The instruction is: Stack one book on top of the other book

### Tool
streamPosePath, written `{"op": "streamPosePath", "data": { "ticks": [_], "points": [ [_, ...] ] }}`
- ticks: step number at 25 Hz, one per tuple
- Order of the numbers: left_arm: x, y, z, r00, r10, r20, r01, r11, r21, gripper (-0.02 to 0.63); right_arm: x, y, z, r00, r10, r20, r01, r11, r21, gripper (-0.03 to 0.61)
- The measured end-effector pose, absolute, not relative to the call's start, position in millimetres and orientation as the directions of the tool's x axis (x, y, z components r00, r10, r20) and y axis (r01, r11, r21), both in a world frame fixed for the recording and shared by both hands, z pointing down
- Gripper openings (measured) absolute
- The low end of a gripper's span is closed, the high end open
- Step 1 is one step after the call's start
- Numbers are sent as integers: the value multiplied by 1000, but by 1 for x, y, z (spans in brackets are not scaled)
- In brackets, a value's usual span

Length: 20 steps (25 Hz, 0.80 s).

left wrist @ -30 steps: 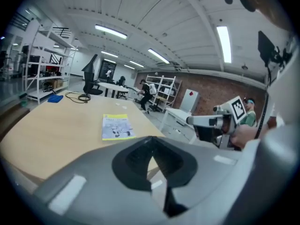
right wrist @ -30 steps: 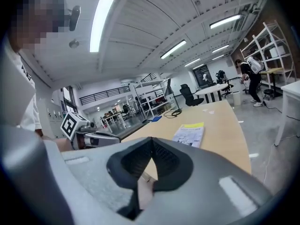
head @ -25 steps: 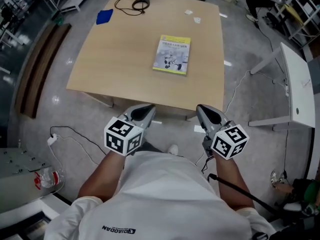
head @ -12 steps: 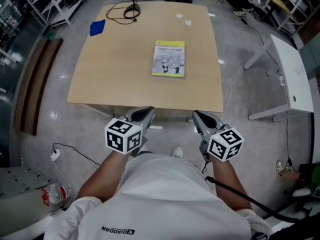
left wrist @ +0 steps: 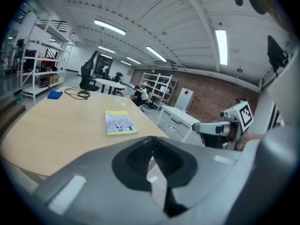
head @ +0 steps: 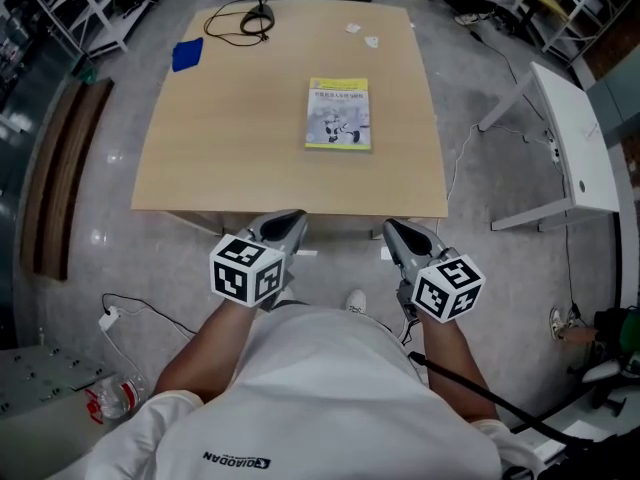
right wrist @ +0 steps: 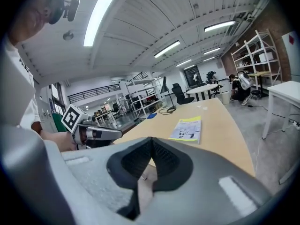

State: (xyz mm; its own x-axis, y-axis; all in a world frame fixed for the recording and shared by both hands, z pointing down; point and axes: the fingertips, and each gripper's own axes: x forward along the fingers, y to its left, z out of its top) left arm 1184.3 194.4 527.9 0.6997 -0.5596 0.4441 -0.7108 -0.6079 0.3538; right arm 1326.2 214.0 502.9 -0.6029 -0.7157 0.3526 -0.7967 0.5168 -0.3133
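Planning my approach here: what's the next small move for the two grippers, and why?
Probably carry the left gripper and right gripper forward over the table toward the book, opening the jaws: both are shut, empty, and short of the table's near edge.

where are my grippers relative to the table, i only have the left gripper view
Observer: In the head view, the left gripper and right gripper both sit at the table's near edge, well short of the book.
Operator: is the right one holding anything
Observer: No. The right gripper view shows its jaws together with nothing between them.
Operator: anything on the floor near me
Observer: A white plug lies on the floor on your left side.
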Motion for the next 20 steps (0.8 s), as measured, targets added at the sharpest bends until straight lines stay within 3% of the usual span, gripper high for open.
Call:
{"op": "streamPosePath", "data": {
  "ticks": [20],
  "points": [
    [1166, 187, 516, 696, -575, 430, -711, -634, 304, 5, 1353, 211, 499, -509, -783, 357, -859, 435, -272, 2]
  ]
}}
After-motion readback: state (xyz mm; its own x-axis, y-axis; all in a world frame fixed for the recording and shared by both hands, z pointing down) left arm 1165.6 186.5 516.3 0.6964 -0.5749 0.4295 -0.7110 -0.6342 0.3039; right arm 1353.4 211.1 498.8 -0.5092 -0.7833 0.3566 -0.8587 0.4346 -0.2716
